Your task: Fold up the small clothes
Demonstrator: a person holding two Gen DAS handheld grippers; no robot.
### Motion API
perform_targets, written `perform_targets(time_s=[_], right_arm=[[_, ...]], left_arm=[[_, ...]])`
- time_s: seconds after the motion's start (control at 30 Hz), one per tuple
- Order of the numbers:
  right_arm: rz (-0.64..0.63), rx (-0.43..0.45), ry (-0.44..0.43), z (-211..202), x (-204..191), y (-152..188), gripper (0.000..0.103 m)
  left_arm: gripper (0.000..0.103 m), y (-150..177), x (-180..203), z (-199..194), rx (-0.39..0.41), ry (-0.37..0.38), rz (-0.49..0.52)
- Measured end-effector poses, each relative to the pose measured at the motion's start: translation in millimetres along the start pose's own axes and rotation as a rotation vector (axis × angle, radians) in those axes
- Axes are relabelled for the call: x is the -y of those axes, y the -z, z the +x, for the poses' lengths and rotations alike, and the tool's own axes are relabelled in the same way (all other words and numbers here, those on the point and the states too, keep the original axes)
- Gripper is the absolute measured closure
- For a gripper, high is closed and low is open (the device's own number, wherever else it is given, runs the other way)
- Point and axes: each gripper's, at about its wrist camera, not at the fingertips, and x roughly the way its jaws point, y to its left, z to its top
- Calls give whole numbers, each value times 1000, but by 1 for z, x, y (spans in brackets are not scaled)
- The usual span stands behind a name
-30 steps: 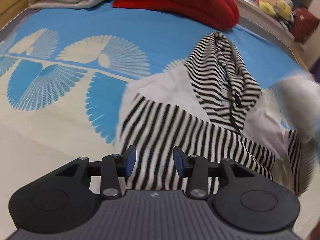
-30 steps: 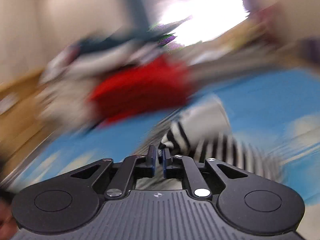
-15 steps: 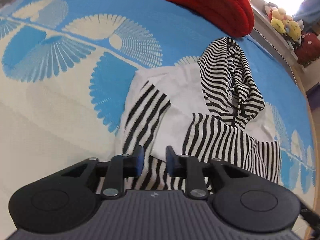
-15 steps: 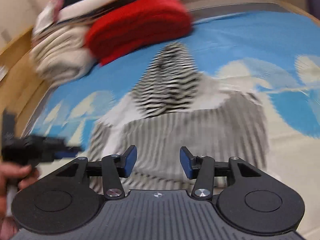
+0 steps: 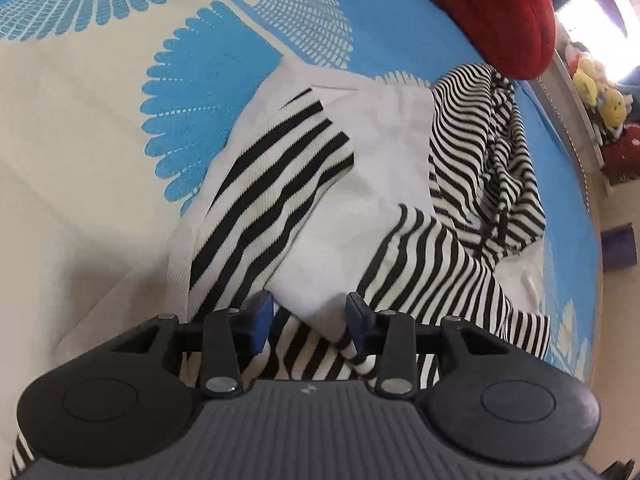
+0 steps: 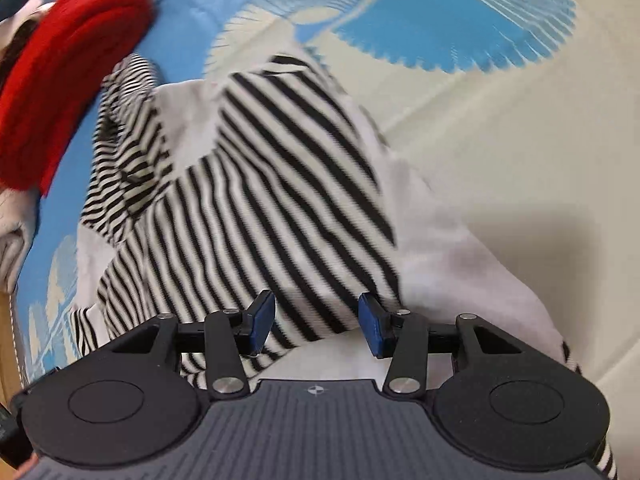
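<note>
left wrist: steeply down, close over striped garment | right wrist: steeply down, close, from the opposite side | shared: garment, red pile, blue-patterned sheet

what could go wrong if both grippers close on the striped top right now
1. The left gripper, whose jaws have just been opening, straddles a spot where a white layer overlaps the striped top; it may pinch several layers and drag the fold askew.
2. The right gripper, also open, sits over bunched stripes; it could catch one layer only.
3. The hood lies against the red folded cloth and might snag.
</note>
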Motion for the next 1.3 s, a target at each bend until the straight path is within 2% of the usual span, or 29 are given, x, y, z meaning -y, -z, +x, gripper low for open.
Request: perform_targets(time_s=[0.1,0.13,0.17,0.23,0.4,0.47,0.53,0.6,0.63,0.7,0.77,0.8,0.87,0.97,1.03,1.07,1.13,1.3], right_arm=[[24,-3,20,4,4,-4,58],[28,-5,21,5,4,-5,58],[26,-4,25,3,4,-5,58],[23,4,34,3,1,-5,58],[47,16,57,-1,-3,-6,58],[40,27,47,-9,-7,-5,58],[12,49,49,-13,-11,-2,58],[12,40,74,-8,-7,-1,58],[25,31,92,-4,-2,0,58],[48,32,100,-6,4,0,67],[23,52,105,-15,-2,2,67],[-1,75,99,-21,-6,4,64],[-57,98,71,-26,-16,7,63],[-105,80,65,-18,-18,8,62],[-89,45,107,-6,-11,6,61],[-60,25,119,-1,-5,4,62],[-31,15,102,-3,-3,2,62],[-111,79,33,-22,-22,0,61]], left_arm=[[62,-4,4,-2,40,-6,-23],[77,-4,6,-2,50,-28,-10],[85,-3,6,-2,56,-51,1],[91,0,13,-6,79,-81,33],[92,16,47,-72,215,-66,120],[92,28,51,-94,259,-106,145],[85,40,42,-96,267,-193,144],[85,43,33,-79,202,-323,156],[85,42,30,-73,185,-355,156],[84,40,32,-76,250,-381,202],[77,41,44,-85,325,-383,292],[73,41,50,-88,341,-352,325],[73,42,56,-83,326,-295,362],[73,39,42,-53,168,-256,298],[74,37,21,-28,41,-287,224],[75,37,13,-21,10,-292,201],[74,34,10,-22,20,-275,182],[72,22,25,-42,108,-260,214]])
